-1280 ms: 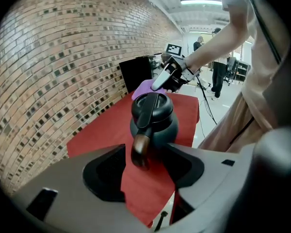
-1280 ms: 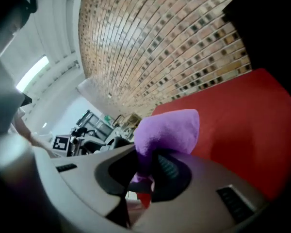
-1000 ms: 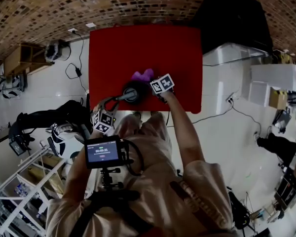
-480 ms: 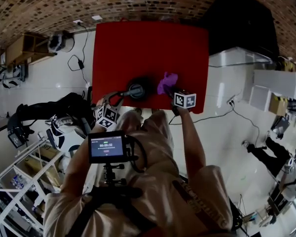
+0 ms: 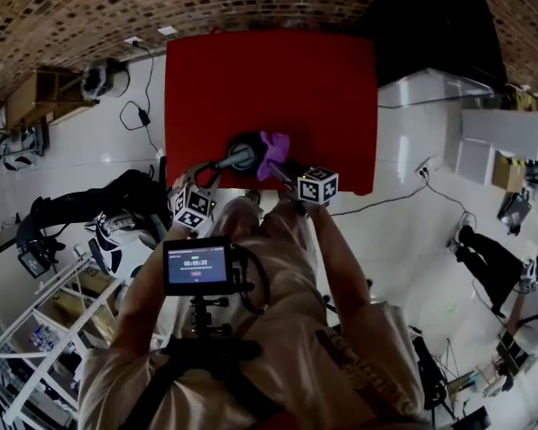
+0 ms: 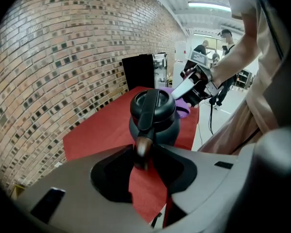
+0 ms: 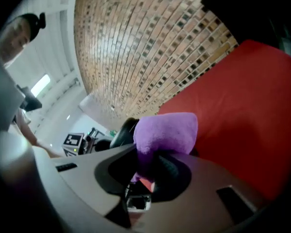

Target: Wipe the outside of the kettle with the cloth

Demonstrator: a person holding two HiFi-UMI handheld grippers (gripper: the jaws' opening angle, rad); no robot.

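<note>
Two grippers, one kettle, one cloth. The left gripper (image 6: pixel 140 154), its jaws just closing, pinches the handle (image 6: pixel 146 115) tip. The kettle (image 5: pixel 242 158) stands near the front edge of the one red table (image 5: pixel 251 70). The right gripper (image 7: pixel 145 171) clamps the purple cloth (image 5: pixel 273 150) beside the kettle.

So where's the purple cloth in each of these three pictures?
Head view: cloth at centre, right of the kettle.
Left gripper view: cloth just right of centre, behind the kettle.
Right gripper view: cloth at centre, before the kettle.
Shared landmark: the black kettle on the red table.
</note>
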